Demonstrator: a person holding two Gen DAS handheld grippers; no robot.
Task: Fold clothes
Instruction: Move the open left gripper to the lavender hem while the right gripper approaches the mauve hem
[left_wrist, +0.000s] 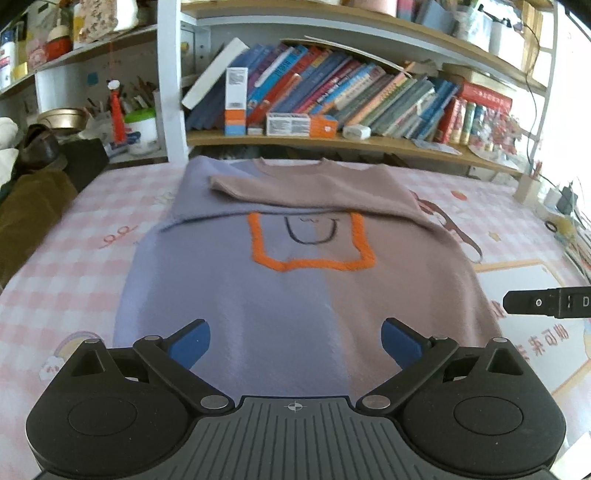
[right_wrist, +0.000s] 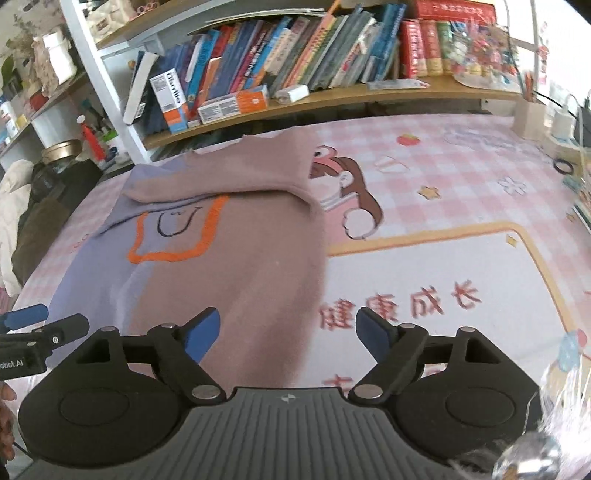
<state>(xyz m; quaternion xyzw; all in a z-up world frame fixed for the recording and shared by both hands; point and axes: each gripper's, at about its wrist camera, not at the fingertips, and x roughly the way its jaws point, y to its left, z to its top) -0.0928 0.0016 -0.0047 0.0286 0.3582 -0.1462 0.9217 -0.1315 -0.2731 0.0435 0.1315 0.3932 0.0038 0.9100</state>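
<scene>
A two-tone sweater (left_wrist: 295, 291), lavender on the left half and mauve on the right, lies flat on the pink checked table cover (left_wrist: 66, 258) with an orange outlined patch (left_wrist: 310, 243) on its chest. Both sleeves are folded across the upper chest. My left gripper (left_wrist: 295, 345) is open and empty, hovering over the sweater's bottom hem. My right gripper (right_wrist: 288, 332) is open and empty over the sweater's (right_wrist: 229, 258) right hem corner, one finger (right_wrist: 201, 334) above cloth, the other (right_wrist: 373, 332) above the cover. The right gripper's tip shows in the left wrist view (left_wrist: 546, 302).
A bookshelf (left_wrist: 332, 140) full of books stands behind the table. Dark clothing (left_wrist: 33, 199) is piled at the left. Cables and small items (right_wrist: 565, 162) sit at the far right. The printed cover (right_wrist: 443, 258) lies to the right of the sweater.
</scene>
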